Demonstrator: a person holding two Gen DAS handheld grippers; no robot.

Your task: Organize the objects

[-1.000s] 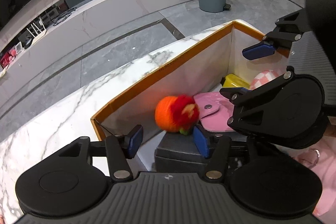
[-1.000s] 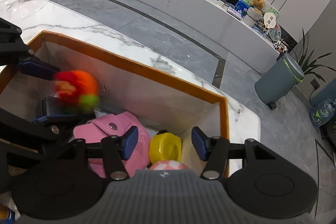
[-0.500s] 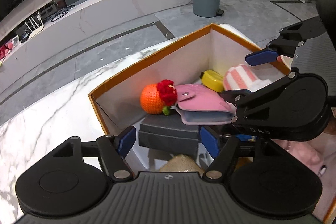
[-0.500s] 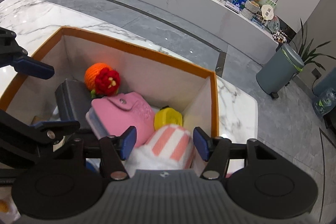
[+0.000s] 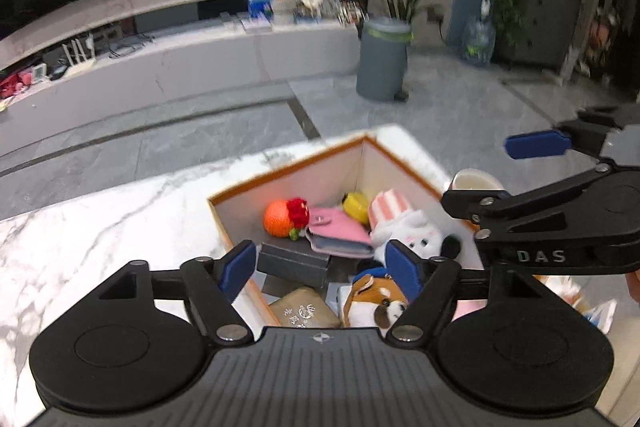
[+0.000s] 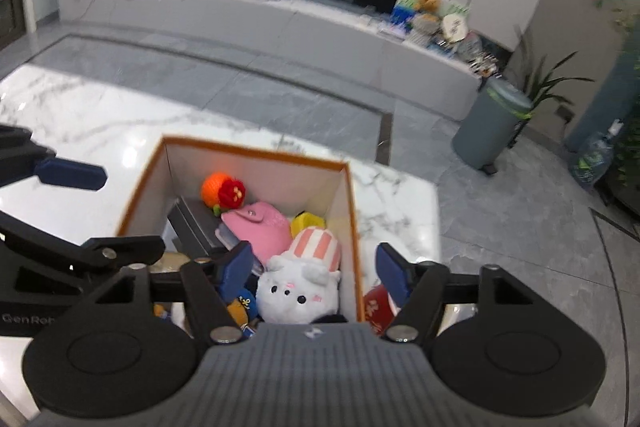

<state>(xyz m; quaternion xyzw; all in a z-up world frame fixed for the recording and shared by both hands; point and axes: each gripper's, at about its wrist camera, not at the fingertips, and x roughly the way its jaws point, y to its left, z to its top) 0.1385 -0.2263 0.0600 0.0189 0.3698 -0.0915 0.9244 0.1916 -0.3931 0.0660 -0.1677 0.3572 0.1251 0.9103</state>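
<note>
- Left claw [image 5: 320,265]: jaws spread with nothing between the blue pads, which have just been opening. It hangs above the near end of the box and tilts down into it, a pose that fits a release rather than a reach.
- Right claw [image 6: 316,273]: likewise open and empty, its jaws having just widened. It sits beside the left claw, over the near right corner of the box, so the two do not cross.
- Cardboard box [image 6: 256,151]: orange-rimmed with pale walls, standing on the marble desk [image 5: 100,227] directly ahead of and below both claws. It serves as the collecting place for the task.
- Orange knitted ball [image 5: 280,219] with a red flower: lies at the far wall of the box, ahead of the left claw and touching the pink wallet [image 5: 336,231]. It rests free, touched by neither claw.
- Dark grey case [image 5: 294,261]: just beyond the left claw's pads, lying under the wallet's edge and acting as a base layer.
- White plush [image 6: 298,287] with a striped pink hat: fills the near right corner, immediately ahead of the right claw; a yellow item [image 6: 306,221] is wedged behind it.
- Brown dog plush [image 5: 376,301] and tan pouch [image 5: 304,311]: nearest the left claw, under its pads.
- Judgement: the box looks nearly full, with soft things resting on flat ones.
</note>
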